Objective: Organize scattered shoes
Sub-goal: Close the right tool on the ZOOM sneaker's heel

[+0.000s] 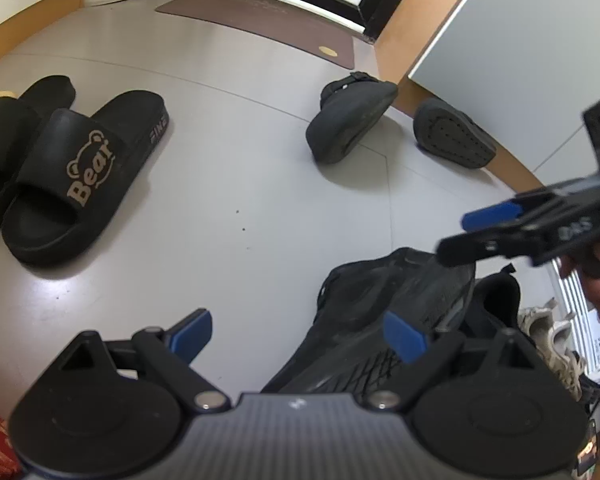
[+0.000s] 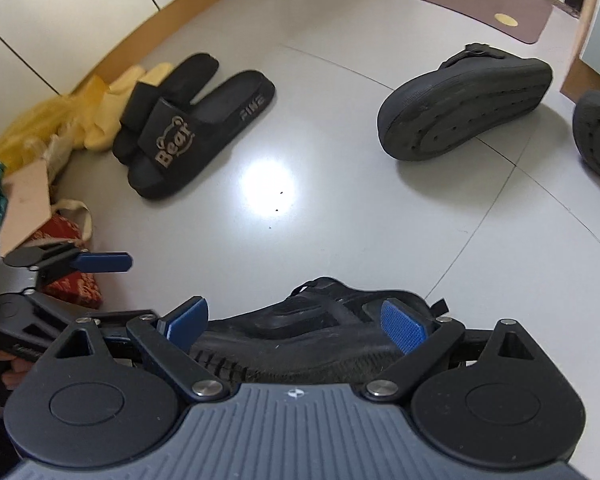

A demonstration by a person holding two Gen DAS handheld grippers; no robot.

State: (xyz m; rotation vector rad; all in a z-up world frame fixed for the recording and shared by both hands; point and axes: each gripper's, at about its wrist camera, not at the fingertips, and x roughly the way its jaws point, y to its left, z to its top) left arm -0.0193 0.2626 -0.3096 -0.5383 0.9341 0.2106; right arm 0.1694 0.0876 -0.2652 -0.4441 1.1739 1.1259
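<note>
The grey tiled floor [image 2: 340, 128] carries all the shoes. A brown doormat [image 1: 268, 24] lies by the door. Two black Bear slides [image 1: 76, 168] sit side by side, upright. Two dark clogs [image 2: 464, 108] lie tipped on their sides, soles showing, near the wall. A black sneaker [image 2: 320, 344] lies on its side under both grippers. The right gripper [image 2: 296, 320] straddles it, jaws wide, pads not pressing. The left gripper [image 1: 300, 332] stands wide open, holding nothing. No containers show clearly.

"Bear" and "FINE" on black slide [image 1: 84, 172]
</note>
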